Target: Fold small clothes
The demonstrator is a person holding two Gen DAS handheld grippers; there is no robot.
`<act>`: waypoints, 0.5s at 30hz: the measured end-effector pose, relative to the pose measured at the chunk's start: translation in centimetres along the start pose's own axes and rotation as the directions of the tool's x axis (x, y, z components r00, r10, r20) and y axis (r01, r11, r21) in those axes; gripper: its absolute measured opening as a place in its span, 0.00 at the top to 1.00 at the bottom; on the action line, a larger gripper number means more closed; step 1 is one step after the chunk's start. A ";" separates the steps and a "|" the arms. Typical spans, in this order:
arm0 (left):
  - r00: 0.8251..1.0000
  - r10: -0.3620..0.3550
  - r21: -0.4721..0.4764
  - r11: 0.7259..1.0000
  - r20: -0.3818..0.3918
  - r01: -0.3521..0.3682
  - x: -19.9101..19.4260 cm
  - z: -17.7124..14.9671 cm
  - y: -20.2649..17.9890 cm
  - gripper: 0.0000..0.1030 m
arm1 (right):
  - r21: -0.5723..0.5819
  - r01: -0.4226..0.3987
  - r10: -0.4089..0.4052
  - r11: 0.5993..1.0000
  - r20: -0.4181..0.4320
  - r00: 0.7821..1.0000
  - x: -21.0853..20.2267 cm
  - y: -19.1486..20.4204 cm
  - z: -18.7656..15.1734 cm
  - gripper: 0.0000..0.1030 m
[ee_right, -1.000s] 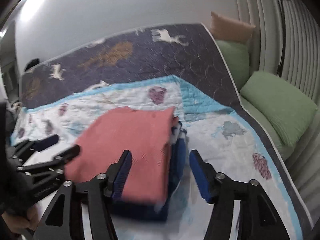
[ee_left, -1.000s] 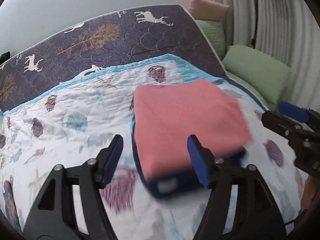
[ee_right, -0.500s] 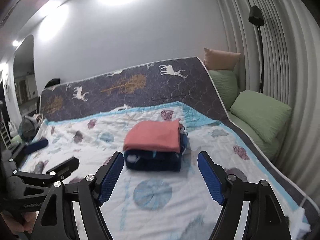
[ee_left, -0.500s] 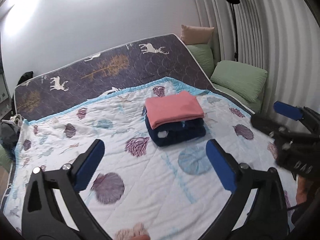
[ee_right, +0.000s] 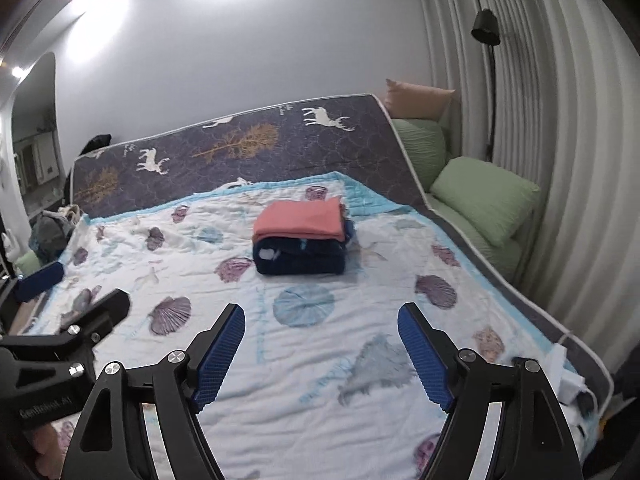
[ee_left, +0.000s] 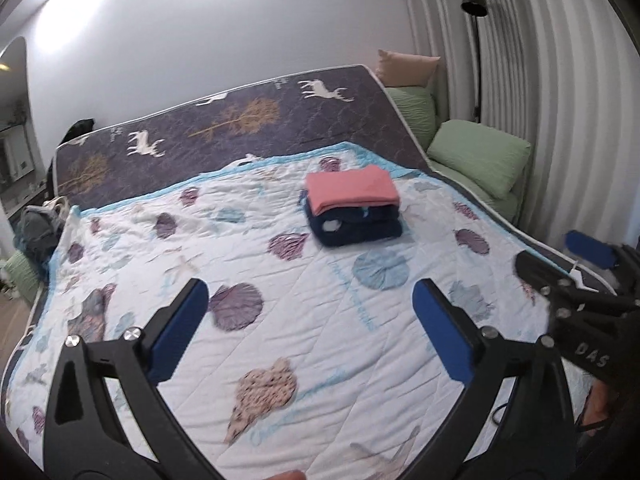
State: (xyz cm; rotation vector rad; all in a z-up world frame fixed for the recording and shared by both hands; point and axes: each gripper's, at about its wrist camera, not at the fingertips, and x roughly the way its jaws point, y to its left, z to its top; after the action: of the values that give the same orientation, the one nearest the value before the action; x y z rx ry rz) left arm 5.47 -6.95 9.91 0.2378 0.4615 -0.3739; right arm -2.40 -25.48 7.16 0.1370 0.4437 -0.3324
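Quilted bedspread (ee_left: 328, 344) carries your folded clothes (ee_right: 300, 240) toward its far edge, near green pillows (ee_right: 484, 196). Your left gripper (ee_left: 310, 328) gapes empty; your right gripper (ee_right: 320, 352) is opening, nothing between.

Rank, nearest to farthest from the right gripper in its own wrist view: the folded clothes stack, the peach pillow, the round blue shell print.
1. Round blue shell print, on the quilt just ahead of the right gripper.
2. Folded clothes stack, mid-bed, beyond it.
3. Peach pillow, far right corner, against the wall.
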 end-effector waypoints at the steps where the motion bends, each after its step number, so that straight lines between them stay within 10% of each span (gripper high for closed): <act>1: 1.000 0.008 -0.001 1.000 0.001 -0.008 -0.3 -0.2 0.1 0.01 | 0.000 0.008 -0.008 1.000 0.003 1.000 -0.4 0.0 -0.1 0.21; 15: 1.000 0.004 -0.031 1.000 0.018 -0.003 -3.6 -2.3 2.2 0.01 | -0.033 0.004 -0.003 0.999 0.019 1.000 -3.7 2.3 -1.6 0.20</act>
State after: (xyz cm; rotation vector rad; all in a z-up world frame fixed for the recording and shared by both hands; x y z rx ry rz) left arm 2.47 -3.16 9.92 0.2055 0.4485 -0.3648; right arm -5.39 -21.91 7.53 0.1010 0.4304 -0.3295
